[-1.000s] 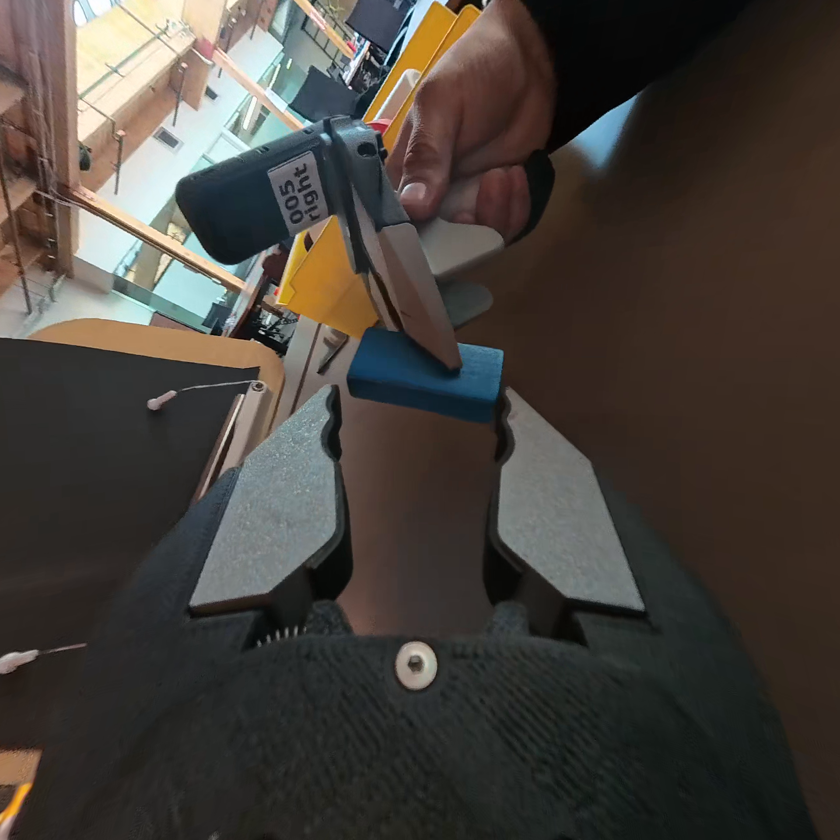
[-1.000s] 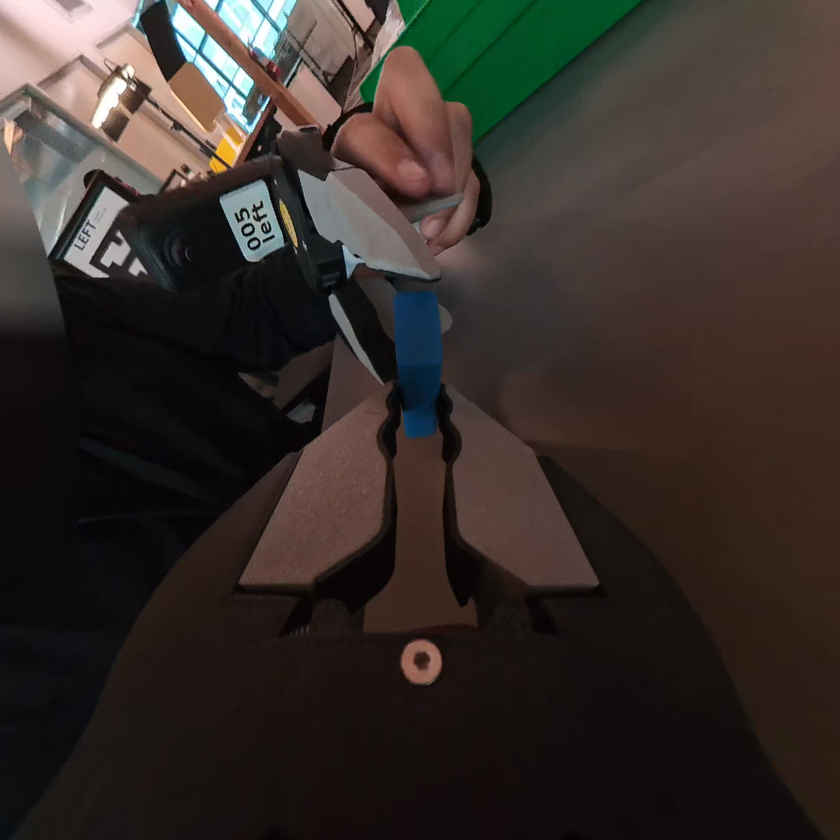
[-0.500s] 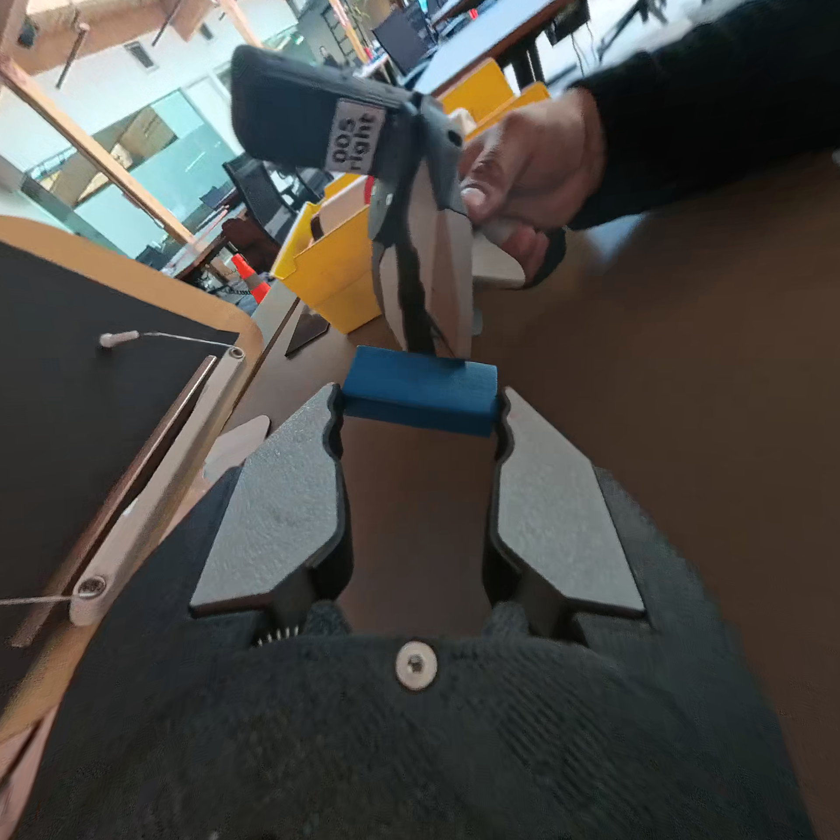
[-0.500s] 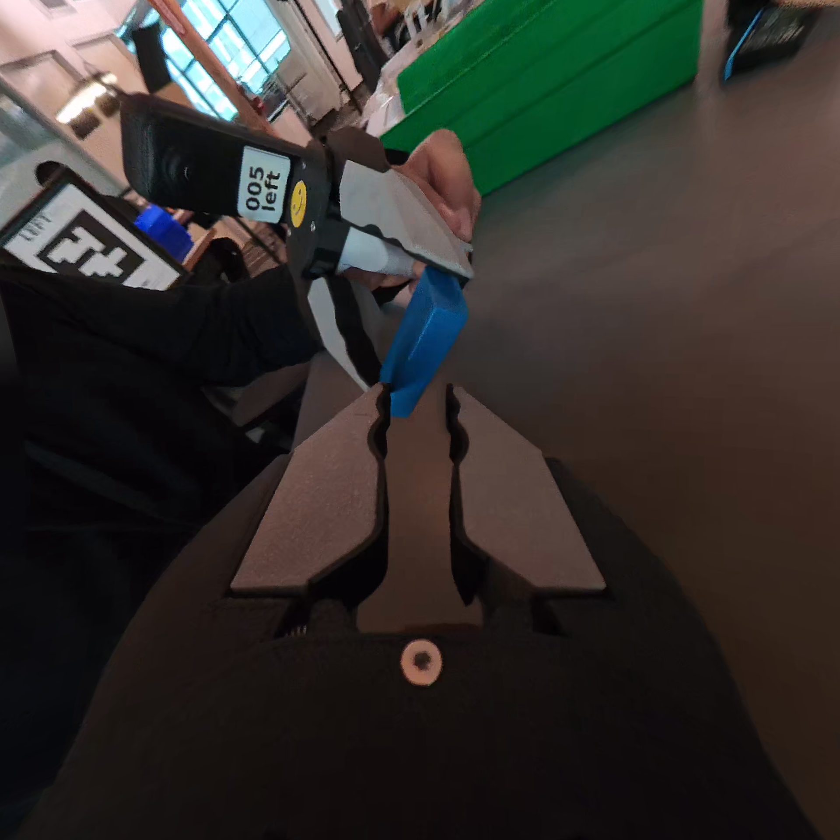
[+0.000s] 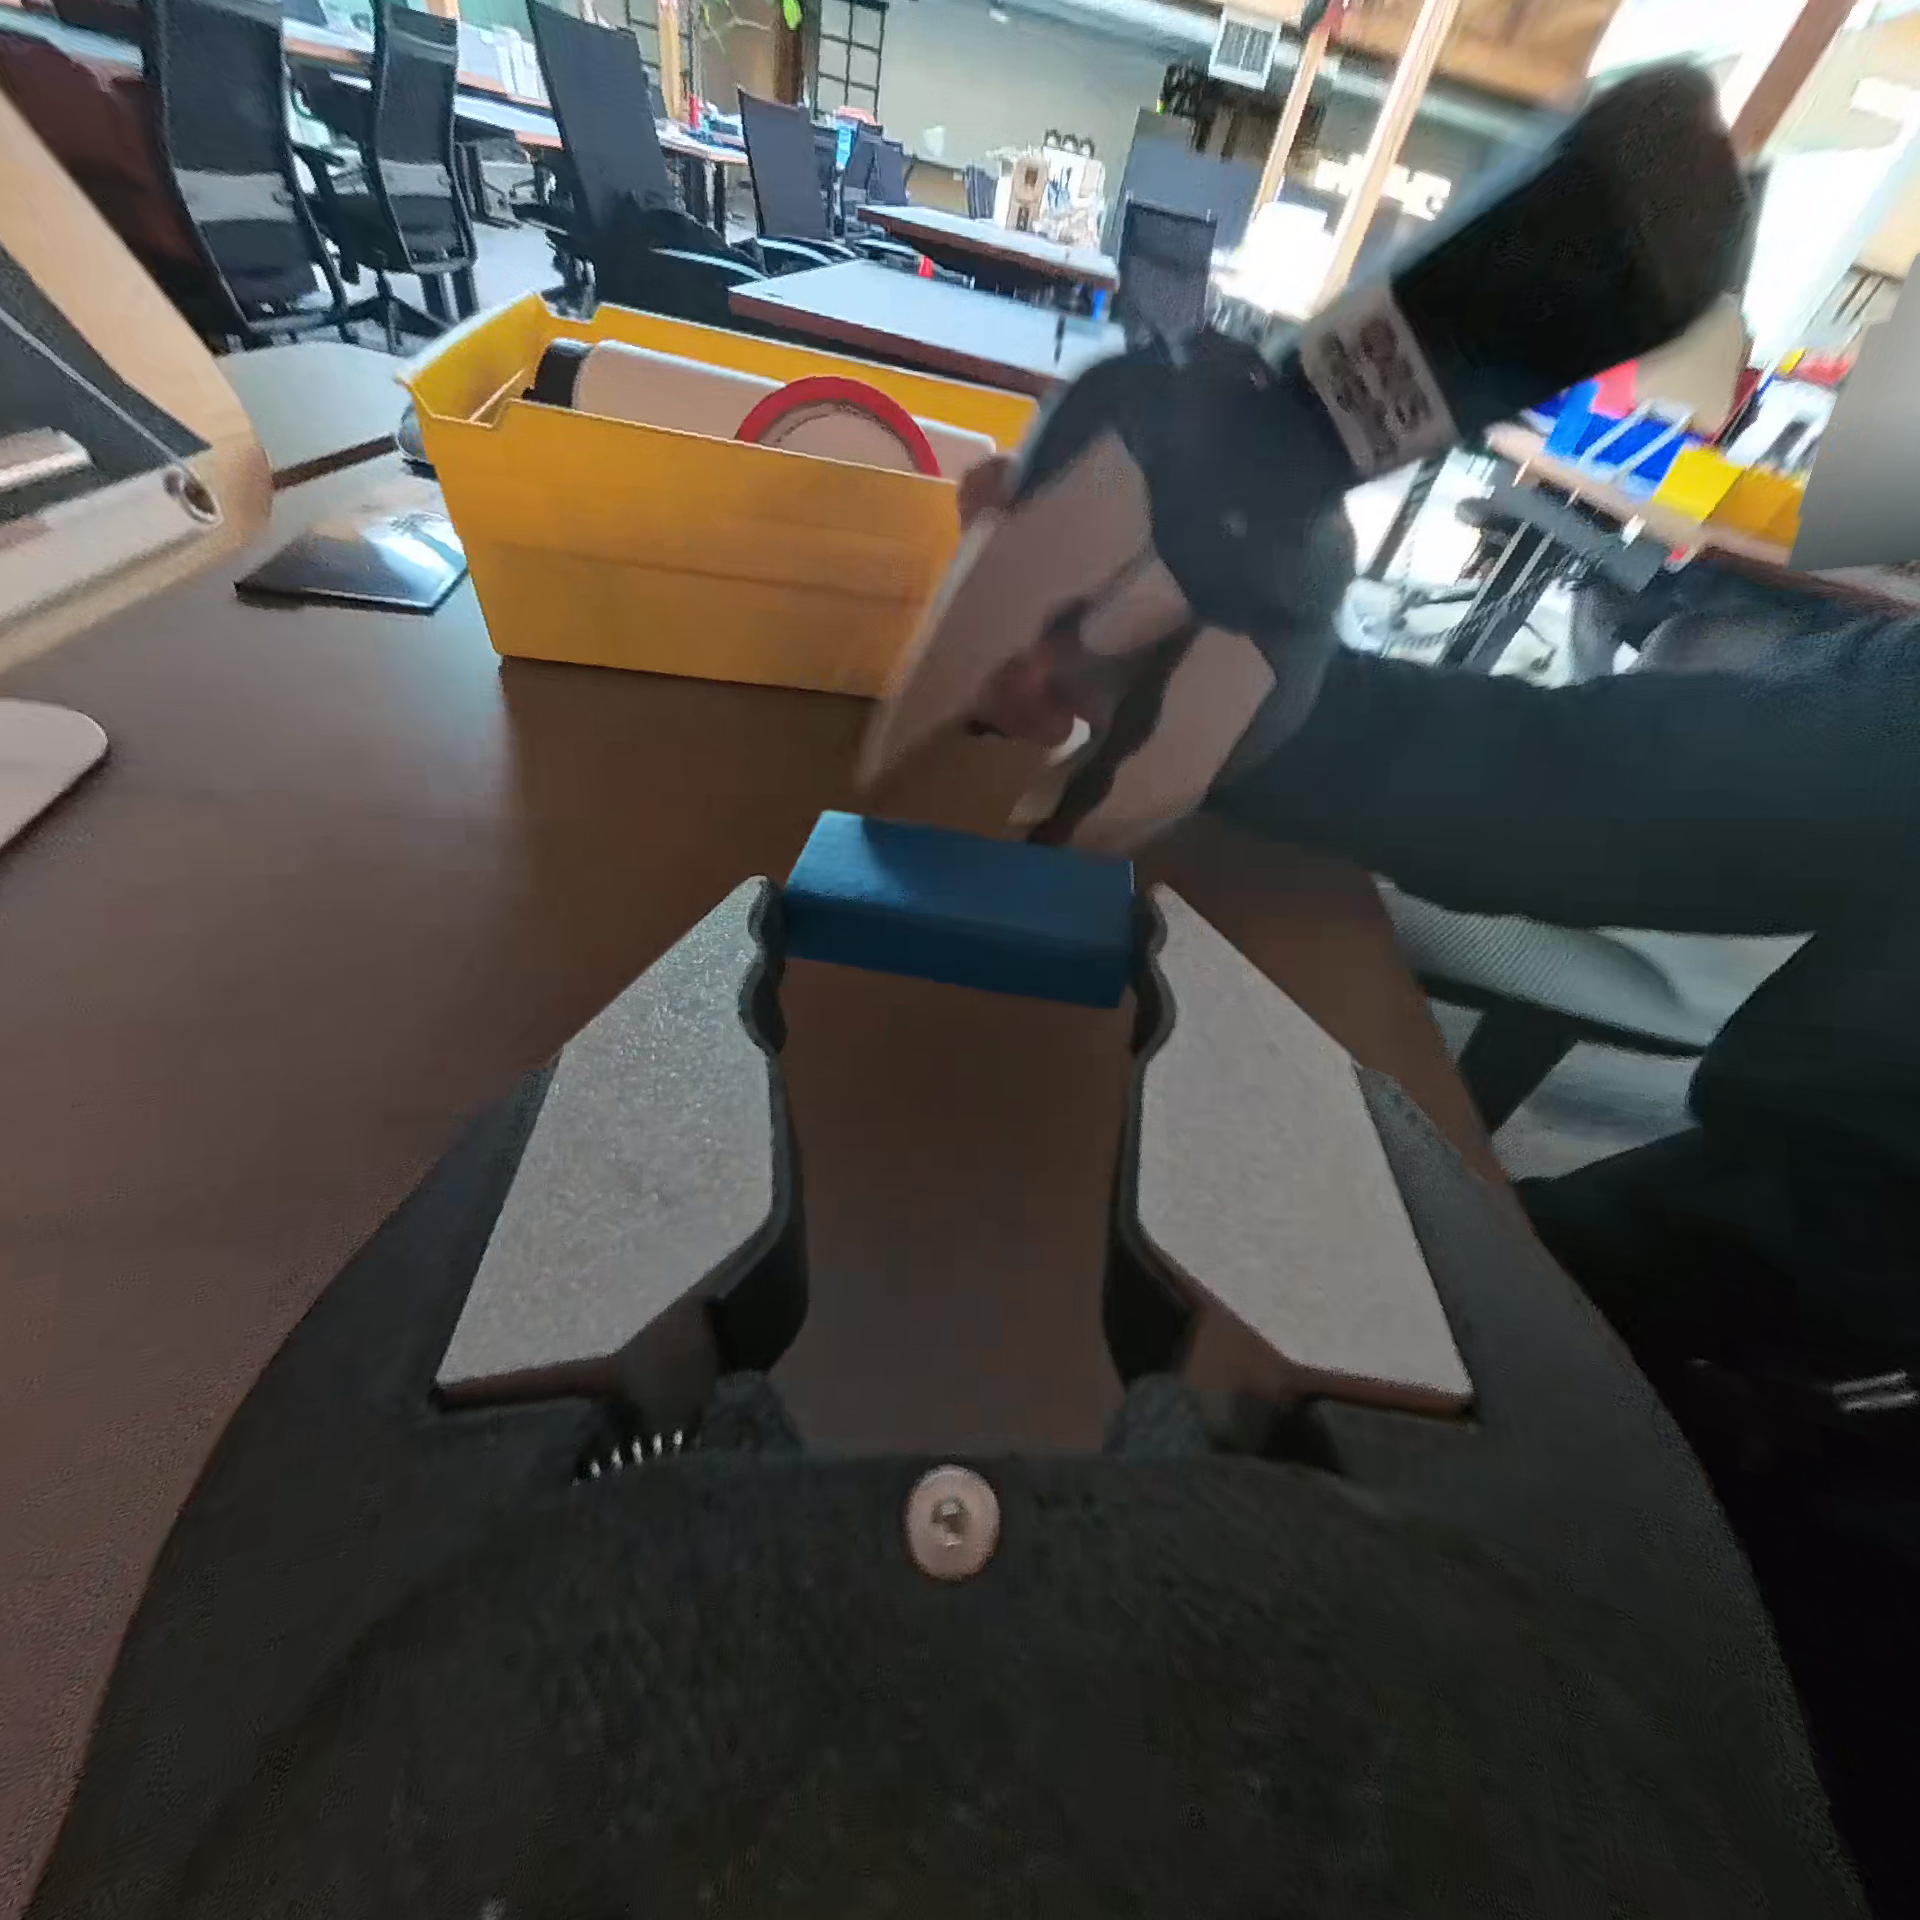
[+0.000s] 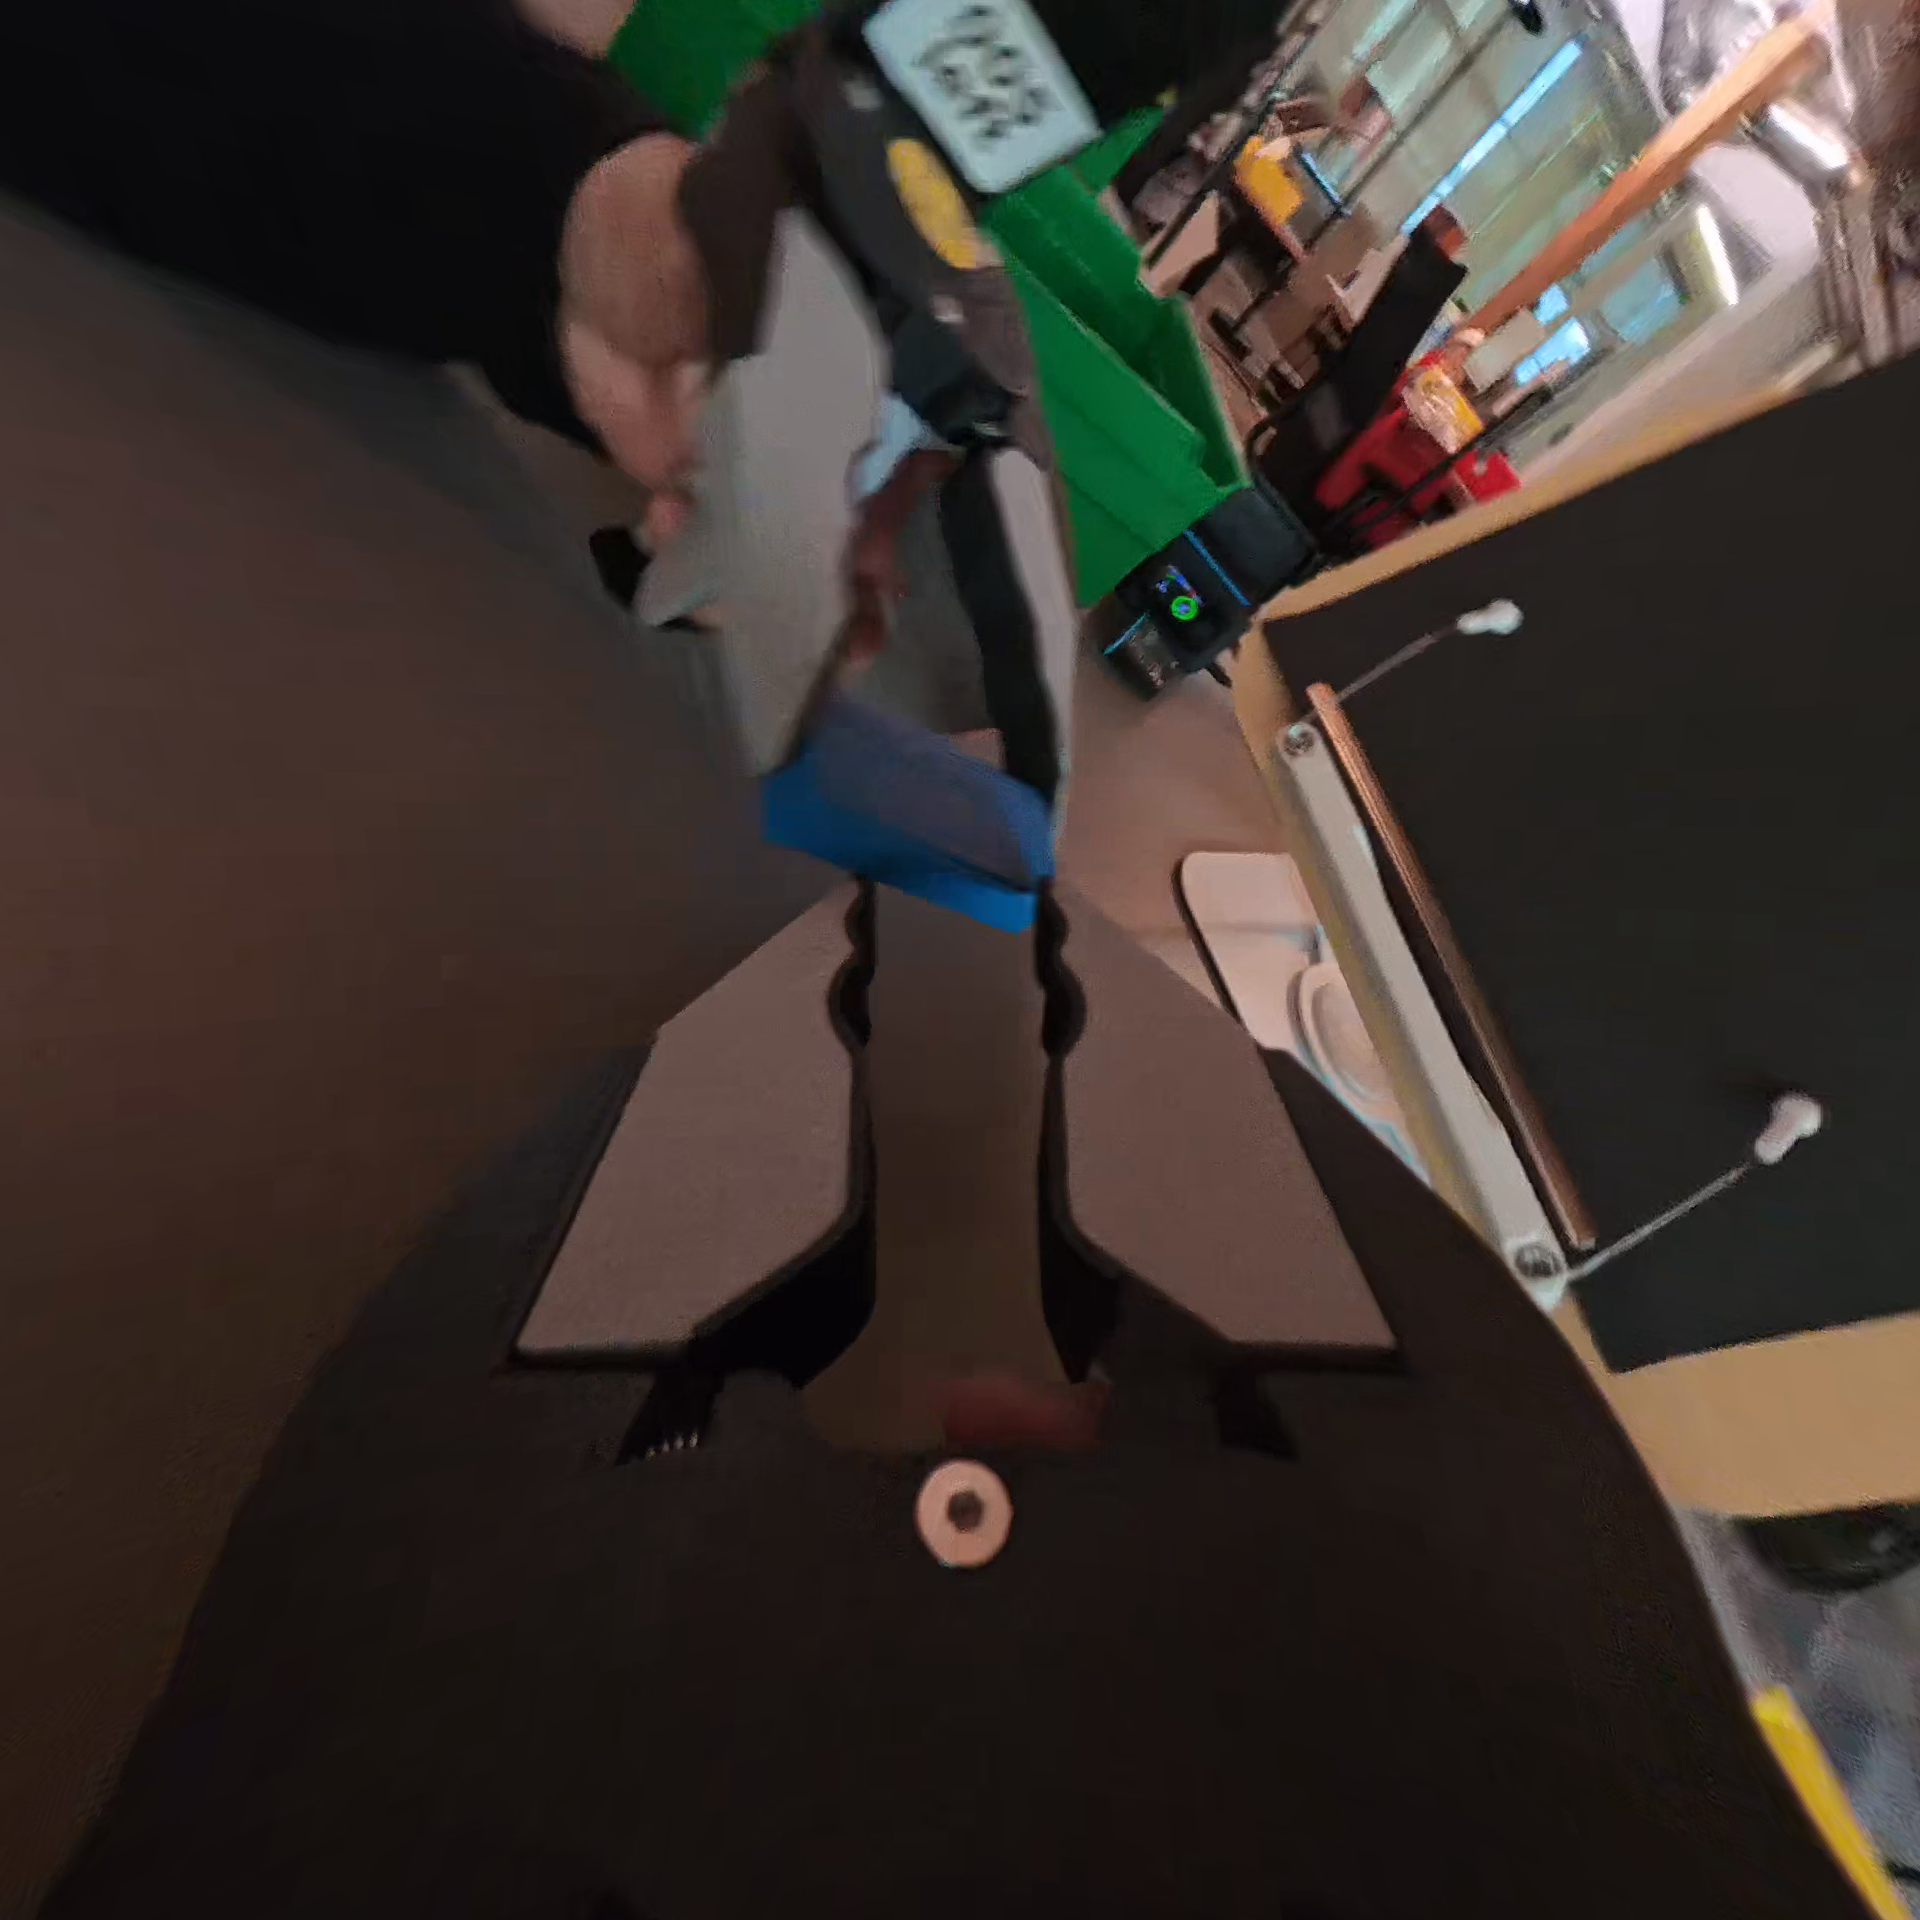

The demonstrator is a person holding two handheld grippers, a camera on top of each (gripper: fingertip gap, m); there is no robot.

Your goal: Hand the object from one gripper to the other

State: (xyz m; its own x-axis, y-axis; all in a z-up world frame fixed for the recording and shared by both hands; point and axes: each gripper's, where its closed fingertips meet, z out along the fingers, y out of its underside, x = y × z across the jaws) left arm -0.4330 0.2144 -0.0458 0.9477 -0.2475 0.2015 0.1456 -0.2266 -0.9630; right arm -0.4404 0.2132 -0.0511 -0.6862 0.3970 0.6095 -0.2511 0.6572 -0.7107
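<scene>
We see a dark brown table [image 5: 364,883], smooth and faintly glossy, in an open-plan office; black mesh chairs [image 5: 405,166] line the desks at 11 o'clock of the left wrist view. A yellow plastic bin [image 5: 686,540] with straight walls stands on the table at 12 o'clock, holding a red-rimmed tape roll [image 5: 842,426]. A flat dark card [image 5: 353,566] lies at 10 o'clock beside it.

Our left gripper [image 5: 958,940] clamps the blue block [image 5: 956,935], a matte rectangular bar, by its two short ends between grainy grey fingers [image 5: 644,1164] with scalloped black tips. The block sits crosswise above the table.

Our right gripper [image 5: 966,769], blurred, hangs just beyond the block at 1 o'clock, its wedge-shaped fingers parted and apart from the block. In the right wrist view its jaws [image 6: 951,914] stand spread with nothing between them, the block [image 6: 904,810] just past their tips. A green bin [image 6: 1112,416] sits at 12 o'clock, a black board with a pale wood edge [image 6: 1662,883] at 3 o'clock.
</scene>
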